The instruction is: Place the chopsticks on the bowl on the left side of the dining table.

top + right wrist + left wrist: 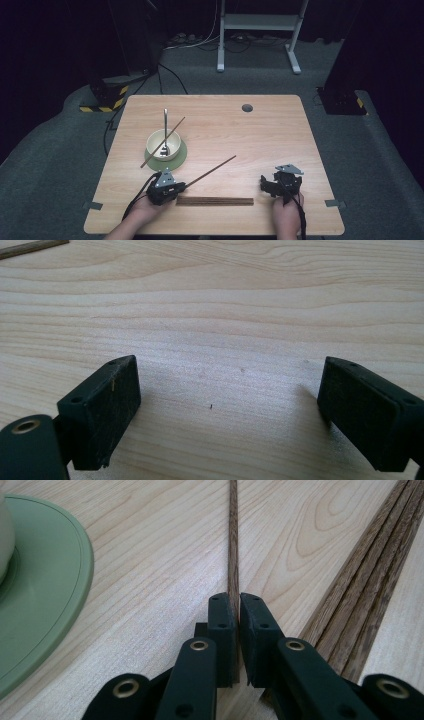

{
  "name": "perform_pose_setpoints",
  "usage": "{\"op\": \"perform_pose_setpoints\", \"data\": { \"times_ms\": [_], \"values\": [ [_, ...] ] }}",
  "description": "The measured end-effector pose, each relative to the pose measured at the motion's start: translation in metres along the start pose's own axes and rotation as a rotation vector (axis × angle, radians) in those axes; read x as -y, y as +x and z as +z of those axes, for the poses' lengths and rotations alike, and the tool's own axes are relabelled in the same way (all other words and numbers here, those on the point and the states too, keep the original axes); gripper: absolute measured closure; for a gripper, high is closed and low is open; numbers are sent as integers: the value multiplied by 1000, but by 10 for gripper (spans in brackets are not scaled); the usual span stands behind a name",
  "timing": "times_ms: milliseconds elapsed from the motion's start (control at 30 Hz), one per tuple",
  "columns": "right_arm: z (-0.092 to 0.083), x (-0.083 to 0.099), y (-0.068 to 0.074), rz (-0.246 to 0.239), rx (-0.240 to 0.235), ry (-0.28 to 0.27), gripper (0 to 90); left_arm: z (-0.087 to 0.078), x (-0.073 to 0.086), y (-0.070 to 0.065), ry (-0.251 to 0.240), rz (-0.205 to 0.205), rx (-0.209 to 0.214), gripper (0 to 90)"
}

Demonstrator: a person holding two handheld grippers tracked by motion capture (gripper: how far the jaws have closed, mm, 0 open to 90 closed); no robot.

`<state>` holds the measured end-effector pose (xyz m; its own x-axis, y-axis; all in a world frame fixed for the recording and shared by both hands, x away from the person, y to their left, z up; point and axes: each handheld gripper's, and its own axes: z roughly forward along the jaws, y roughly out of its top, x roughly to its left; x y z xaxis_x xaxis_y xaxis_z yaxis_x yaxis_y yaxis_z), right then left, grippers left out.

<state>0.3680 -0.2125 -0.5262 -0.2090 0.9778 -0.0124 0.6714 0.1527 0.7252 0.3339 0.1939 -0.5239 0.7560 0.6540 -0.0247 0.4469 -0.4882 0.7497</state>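
My left gripper [183, 186] rests on the table near the front left, shut on the near end of a dark wooden chopstick [212, 170] that runs away to the right. In the left gripper view the pads [222, 625] pinch that chopstick [233, 540]. A cream bowl [163, 144] on a green saucer [181, 156] holds an upright spoon [165, 125] and a second chopstick [165, 140] leaning across it. A row of chopsticks [215, 201] lies flat by the front edge. My right gripper [270, 182] stands open over bare wood [225, 385], nothing between its fingers.
The wooden table [270, 135] has a dark round grommet [247, 107] near its far edge. The saucer's rim [60, 590] lies just left of my left jaws and the chopstick row [365, 590] just right. A chopstick tip [30, 247] shows far off in the right gripper view.
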Motion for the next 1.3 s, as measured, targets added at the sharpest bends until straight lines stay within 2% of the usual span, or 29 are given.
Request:
{"op": "perform_pose_setpoints", "data": {
  "times_ms": [233,533,700,733,1300],
  "values": [
    [0,0,0,3,-1,0,101,-1,-1,-1,0,-6,5,839],
    [0,0,0,2,-2,0,101,-10,-5,-2,-59,-13,0,841],
    [0,0,0,1,-3,0,100,-16,-7,-3,-82,-1,-7,841],
    [0,0,0,1,-3,0,101,-17,-8,-4,-102,-4,-10,841],
    [0,0,0,0,-3,0,101,-30,-12,-4,-191,-11,-5,842]
  ]
}}
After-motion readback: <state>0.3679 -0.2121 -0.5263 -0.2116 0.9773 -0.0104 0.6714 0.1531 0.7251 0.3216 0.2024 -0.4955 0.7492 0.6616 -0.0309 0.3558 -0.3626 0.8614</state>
